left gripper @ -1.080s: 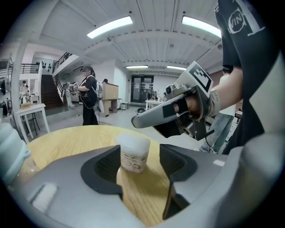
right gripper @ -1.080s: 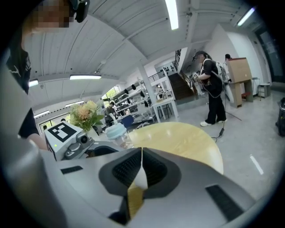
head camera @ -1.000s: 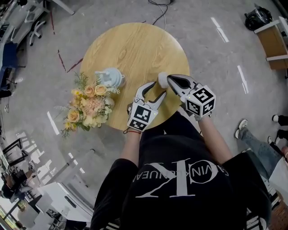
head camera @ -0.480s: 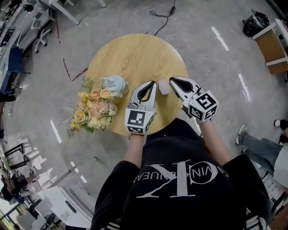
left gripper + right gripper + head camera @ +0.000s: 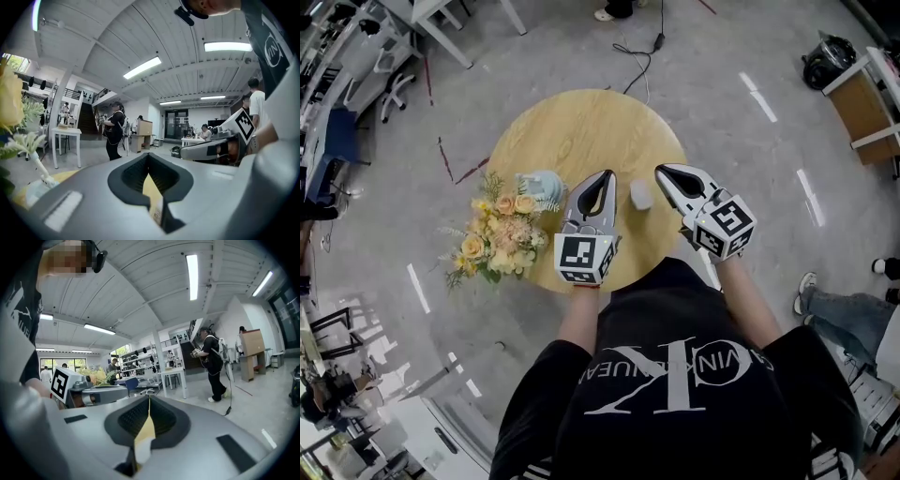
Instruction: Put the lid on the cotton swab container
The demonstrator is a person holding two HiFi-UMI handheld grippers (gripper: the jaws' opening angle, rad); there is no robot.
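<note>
**Both Grippers Closed and Empty Above the Table**

Left gripper (image 5: 607, 174): jaws fully clenched, nothing between them. Right gripper (image 5: 660, 170): jaws likewise pressed together, empty. Both point away from the person, over the near half of the round wooden table (image 5: 581, 122). The white cotton swab container (image 5: 641, 194) stands on the table between the two grippers, clear of both. Farther left, a flower bouquet (image 5: 497, 234) lies beside a pale blue vessel (image 5: 539, 183).
</note>
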